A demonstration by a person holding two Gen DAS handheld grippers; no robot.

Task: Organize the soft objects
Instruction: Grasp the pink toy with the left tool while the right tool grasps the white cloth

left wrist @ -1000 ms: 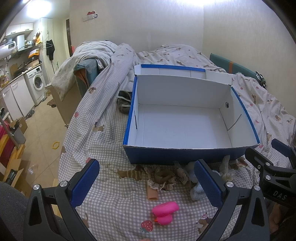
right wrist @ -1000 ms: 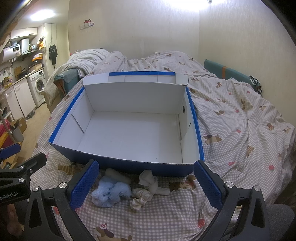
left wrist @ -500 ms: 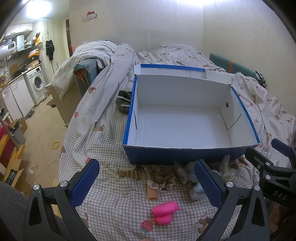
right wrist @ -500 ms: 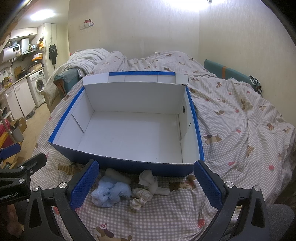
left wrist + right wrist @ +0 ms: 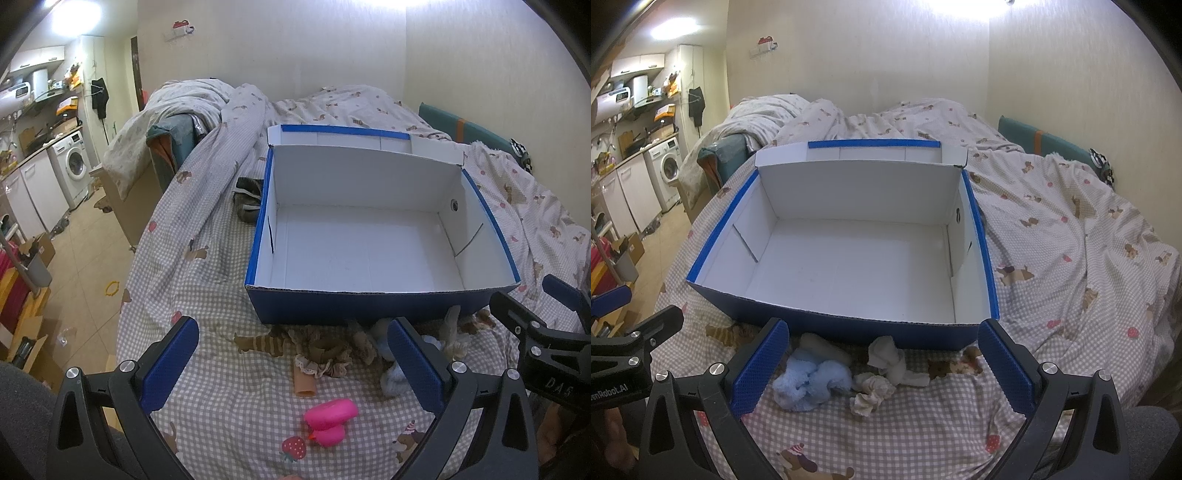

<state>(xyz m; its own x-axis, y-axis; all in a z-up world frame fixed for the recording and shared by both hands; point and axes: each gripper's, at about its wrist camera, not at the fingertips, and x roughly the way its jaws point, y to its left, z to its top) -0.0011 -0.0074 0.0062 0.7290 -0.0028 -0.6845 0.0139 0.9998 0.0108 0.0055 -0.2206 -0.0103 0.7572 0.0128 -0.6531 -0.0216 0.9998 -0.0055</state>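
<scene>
A large open cardboard box, blue outside and white inside (image 5: 369,243), sits on a bed covered with a checked sheet printed with small dogs and strawberries (image 5: 207,229); it fills the middle of both views and holds nothing.

The left gripper (image 5: 291,365) hangs at the bottom of the left wrist view, its 2 blue-padded fingers (image 5: 170,363) spread wide with nothing between them. Below the box's near wall lie the soft things: a brown scrunchie with lace trim (image 5: 325,354), a beige tube-shaped piece (image 5: 304,384) just below it, and a bright pink plush toy (image 5: 330,421) lower centre. A dark bundle of cloth (image 5: 248,201) lies against the box's left wall.

The right gripper (image 5: 882,365) sits low in the right wrist view, also wide open and empty. Between its fingers, close to the box's front wall, lie a fluffy light-blue plush (image 5: 809,384), a white sock-like cloth (image 5: 892,362) and a crumpled cream cloth (image 5: 870,391), the 3 nearly touching. A washing machine (image 5: 670,173) stands at the left edge.
</scene>
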